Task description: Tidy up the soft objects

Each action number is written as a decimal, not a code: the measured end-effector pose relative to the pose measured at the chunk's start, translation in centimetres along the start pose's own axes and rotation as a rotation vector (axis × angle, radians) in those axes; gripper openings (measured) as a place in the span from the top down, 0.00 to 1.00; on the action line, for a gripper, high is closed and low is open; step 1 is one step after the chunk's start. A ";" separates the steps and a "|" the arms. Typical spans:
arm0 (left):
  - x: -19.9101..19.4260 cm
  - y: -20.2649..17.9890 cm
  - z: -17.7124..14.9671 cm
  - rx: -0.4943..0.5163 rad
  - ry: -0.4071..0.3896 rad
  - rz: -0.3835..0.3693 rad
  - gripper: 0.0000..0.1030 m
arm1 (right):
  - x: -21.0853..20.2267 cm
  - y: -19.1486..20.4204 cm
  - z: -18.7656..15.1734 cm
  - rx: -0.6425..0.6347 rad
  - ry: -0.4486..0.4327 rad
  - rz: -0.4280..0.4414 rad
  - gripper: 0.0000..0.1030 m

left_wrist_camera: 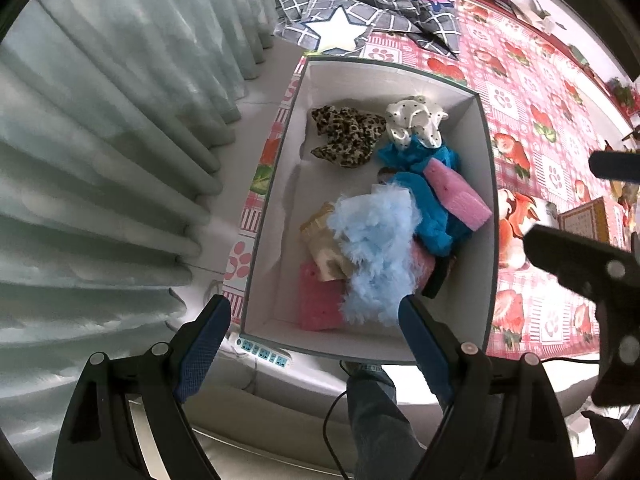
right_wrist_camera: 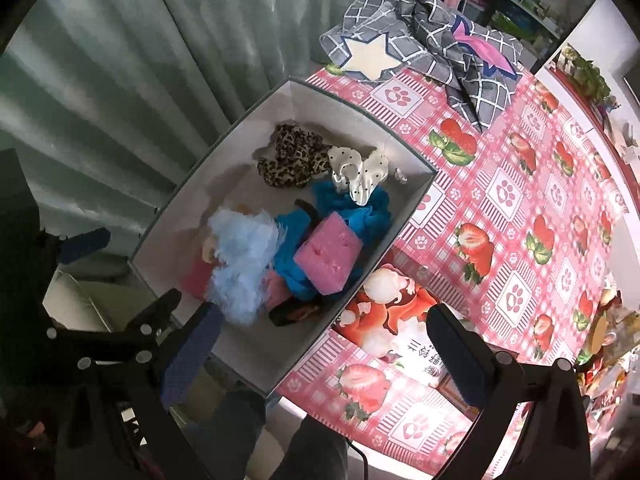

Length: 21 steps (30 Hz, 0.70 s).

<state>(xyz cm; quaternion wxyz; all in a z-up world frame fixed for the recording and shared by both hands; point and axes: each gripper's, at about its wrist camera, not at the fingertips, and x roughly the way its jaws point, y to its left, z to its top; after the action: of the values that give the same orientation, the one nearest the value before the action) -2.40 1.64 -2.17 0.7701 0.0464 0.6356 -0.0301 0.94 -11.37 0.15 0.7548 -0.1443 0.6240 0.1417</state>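
Softs all piled in the box (left_wrist_camera: 490, 184), so your left tool (left_wrist_camera: 316, 344) and right tool (right_wrist_camera: 324, 340) hang wide open, empty.

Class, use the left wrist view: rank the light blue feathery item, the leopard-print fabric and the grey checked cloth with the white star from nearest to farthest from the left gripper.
1. Light blue feathery item: in the box's near end, just beyond the left gripper.
2. Leopard-print fabric: at the box's far end.
3. Grey checked cloth: on the table beyond the box.
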 end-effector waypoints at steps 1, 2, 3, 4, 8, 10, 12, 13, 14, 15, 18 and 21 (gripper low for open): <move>-0.1 0.0 0.0 0.003 -0.002 0.000 0.14 | 0.0 0.0 0.0 0.002 -0.001 -0.002 0.00; -0.2 -0.1 0.0 0.008 -0.007 0.001 0.14 | -0.1 0.0 0.0 0.004 -0.001 -0.004 0.00; -0.3 -0.1 0.0 0.010 -0.009 0.001 0.14 | -0.1 0.1 0.0 0.005 -0.001 -0.006 0.00; -0.4 -0.1 0.1 0.013 -0.011 0.000 0.14 | -0.1 0.1 0.0 0.005 0.001 -0.008 0.00; -0.5 -0.1 0.0 0.016 -0.010 -0.006 0.14 | 0.0 0.4 -0.2 0.010 0.007 -0.007 0.00; -0.5 0.0 0.0 0.015 -0.009 -0.007 0.14 | 0.0 0.5 -0.2 0.011 0.011 -0.007 0.00; -0.5 0.0 0.0 0.015 -0.010 -0.008 0.14 | 0.0 0.6 -0.2 0.013 0.012 -0.005 0.00; -0.5 0.0 0.0 0.016 -0.010 -0.007 0.14 | 0.0 0.6 -0.1 0.014 0.011 -0.004 0.00; -0.5 0.0 -0.1 0.016 -0.011 -0.008 0.14 | -0.1 0.7 -0.1 0.014 0.011 -0.004 0.00; -0.5 0.1 -0.1 0.015 -0.012 -0.010 0.14 | -0.1 0.8 -0.1 0.013 0.011 -0.004 0.00; -0.7 0.4 -0.1 0.013 -0.015 -0.014 0.14 | -0.2 1.0 -0.1 0.009 0.010 -0.005 0.00; -0.9 0.5 0.0 0.011 -0.016 -0.023 0.14 | -0.1 1.1 0.0 0.006 0.012 -0.006 0.00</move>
<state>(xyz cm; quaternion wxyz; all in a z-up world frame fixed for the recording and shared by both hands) -2.54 2.13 -1.31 0.7744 0.0431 0.6298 -0.0426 0.45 -10.34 0.24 0.7519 -0.1446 0.6285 0.1369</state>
